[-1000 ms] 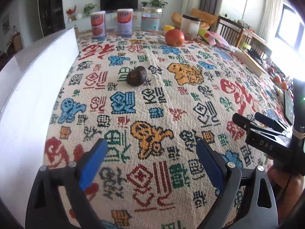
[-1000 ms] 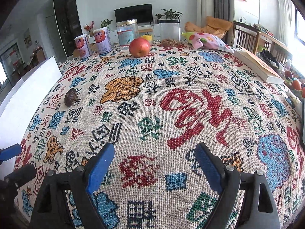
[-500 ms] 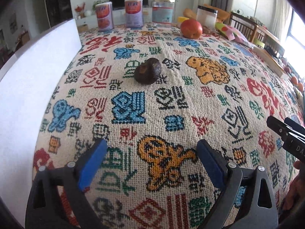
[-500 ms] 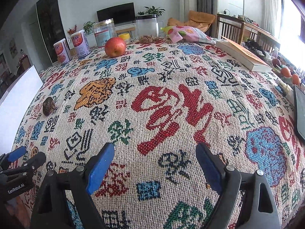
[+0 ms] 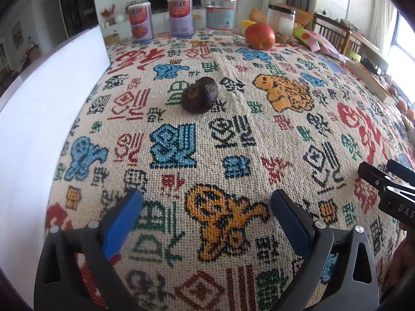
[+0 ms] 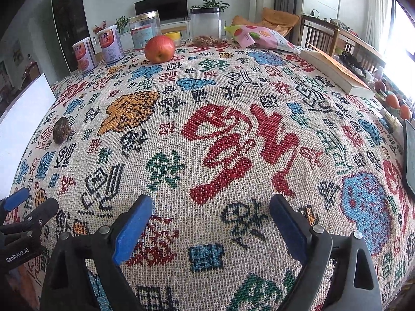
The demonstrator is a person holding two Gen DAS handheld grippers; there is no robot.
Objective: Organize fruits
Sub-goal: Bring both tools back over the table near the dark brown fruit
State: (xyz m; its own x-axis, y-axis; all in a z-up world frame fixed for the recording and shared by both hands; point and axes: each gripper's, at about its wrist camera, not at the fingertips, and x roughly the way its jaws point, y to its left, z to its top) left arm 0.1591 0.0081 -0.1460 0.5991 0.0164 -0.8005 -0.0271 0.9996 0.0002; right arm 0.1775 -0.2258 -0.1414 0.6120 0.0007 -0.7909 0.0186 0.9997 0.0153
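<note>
A dark wrinkled fruit (image 5: 199,95) lies on the patterned tablecloth, ahead of my left gripper (image 5: 206,211), which is open and empty above the cloth. It also shows far left in the right wrist view (image 6: 61,130). A red apple (image 5: 260,36) sits at the table's far side; it shows in the right wrist view too (image 6: 159,48). My right gripper (image 6: 210,217) is open and empty over the cloth's middle. Each gripper shows at the edge of the other's view.
A white box wall (image 5: 46,108) runs along the left. Two printed cans (image 5: 160,16), clear jars (image 5: 221,13), a snack bag (image 6: 262,37) and a book (image 6: 337,72) line the far and right sides. Small fruits (image 6: 396,105) sit at the right edge.
My left gripper has moved forward toward the dark fruit, which looks larger. My right gripper has shifted slightly; the apple and fruit have not moved on the cloth.
</note>
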